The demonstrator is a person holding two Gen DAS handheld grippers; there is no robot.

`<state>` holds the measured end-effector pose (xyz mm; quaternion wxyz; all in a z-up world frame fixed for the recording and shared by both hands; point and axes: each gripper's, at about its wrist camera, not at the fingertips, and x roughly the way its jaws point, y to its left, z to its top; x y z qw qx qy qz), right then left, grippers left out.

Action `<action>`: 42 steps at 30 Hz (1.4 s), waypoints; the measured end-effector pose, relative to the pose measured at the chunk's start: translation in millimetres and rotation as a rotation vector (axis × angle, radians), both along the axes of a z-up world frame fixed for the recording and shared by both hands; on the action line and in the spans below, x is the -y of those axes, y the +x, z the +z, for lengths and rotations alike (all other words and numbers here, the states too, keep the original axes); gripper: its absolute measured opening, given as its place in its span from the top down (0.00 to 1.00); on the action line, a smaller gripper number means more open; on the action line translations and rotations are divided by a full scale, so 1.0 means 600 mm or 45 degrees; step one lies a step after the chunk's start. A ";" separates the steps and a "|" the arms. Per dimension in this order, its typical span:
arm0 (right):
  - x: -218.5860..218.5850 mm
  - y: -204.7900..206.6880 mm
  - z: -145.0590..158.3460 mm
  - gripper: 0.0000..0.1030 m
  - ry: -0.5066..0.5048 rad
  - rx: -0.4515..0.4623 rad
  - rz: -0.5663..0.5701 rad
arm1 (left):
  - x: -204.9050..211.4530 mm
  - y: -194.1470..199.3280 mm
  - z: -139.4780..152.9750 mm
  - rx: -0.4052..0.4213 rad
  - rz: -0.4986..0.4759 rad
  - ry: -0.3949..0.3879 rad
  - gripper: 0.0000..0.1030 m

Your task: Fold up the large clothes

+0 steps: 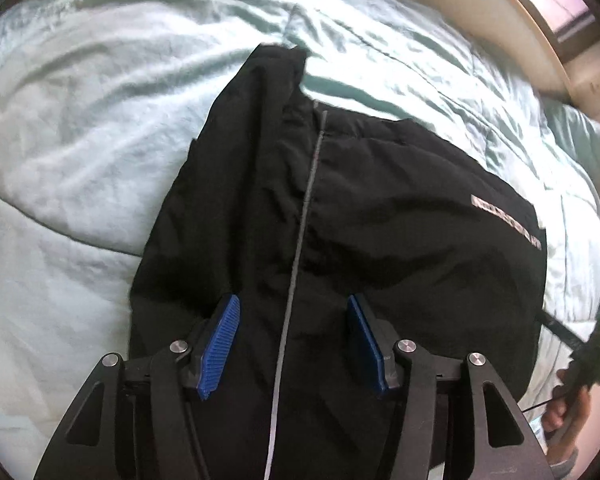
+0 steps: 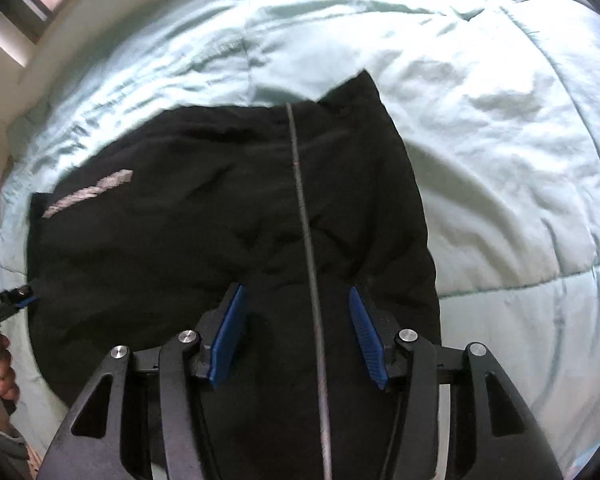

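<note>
Left wrist view: left gripper (image 1: pixel 294 308) points steeply down over black garment (image 1: pixel 380 220), blue pads (image 1: pixel 220 344) apart, nothing pinched, grey zipper line (image 1: pixel 304 208) running between them. Garment lies spread on pale green comforter (image 1: pixel 80 140), grey logo strip (image 1: pixel 504 220) toward bed's right edge. Person's hand (image 1: pixel 568 408) at right.

Right wrist view: right gripper (image 2: pixel 296 304) likewise above garment (image 2: pixel 160 240), jaws apart, gripping nothing; zipper (image 2: pixel 306 220) between pads. Comforter (image 2: pixel 500 120) surrounds garment; left gripper's tip (image 2: pixel 20 298) at garment's left edge.
</note>
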<state>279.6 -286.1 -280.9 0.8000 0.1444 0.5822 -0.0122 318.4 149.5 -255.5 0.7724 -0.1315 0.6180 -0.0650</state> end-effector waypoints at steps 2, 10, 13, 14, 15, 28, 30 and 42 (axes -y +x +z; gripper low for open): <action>-0.003 -0.026 0.022 0.45 -0.007 0.036 0.006 | 0.005 -0.013 0.027 0.044 -0.026 0.005 0.44; -0.015 -0.101 0.077 0.40 -0.075 0.090 0.079 | 0.014 -0.044 0.096 0.070 -0.039 0.047 0.44; -0.013 -0.134 0.087 0.40 -0.032 0.106 0.074 | 0.028 -0.063 0.119 0.072 -0.049 0.074 0.44; -0.008 -0.136 0.089 0.40 -0.029 0.120 0.076 | 0.033 -0.070 0.125 0.075 -0.061 0.090 0.44; -0.007 -0.140 0.099 0.40 -0.034 0.130 0.077 | 0.039 -0.072 0.127 0.076 -0.068 0.107 0.44; 0.008 -0.150 0.135 0.33 -0.162 0.195 0.116 | -0.007 -0.087 0.124 0.074 0.035 0.128 0.44; 0.014 -0.136 0.135 0.33 -0.168 0.196 0.130 | -0.032 -0.089 0.119 0.068 0.081 0.037 0.44; 0.064 -0.039 0.086 0.26 -0.035 0.119 0.081 | -0.134 -0.066 0.080 0.046 0.113 -0.092 0.34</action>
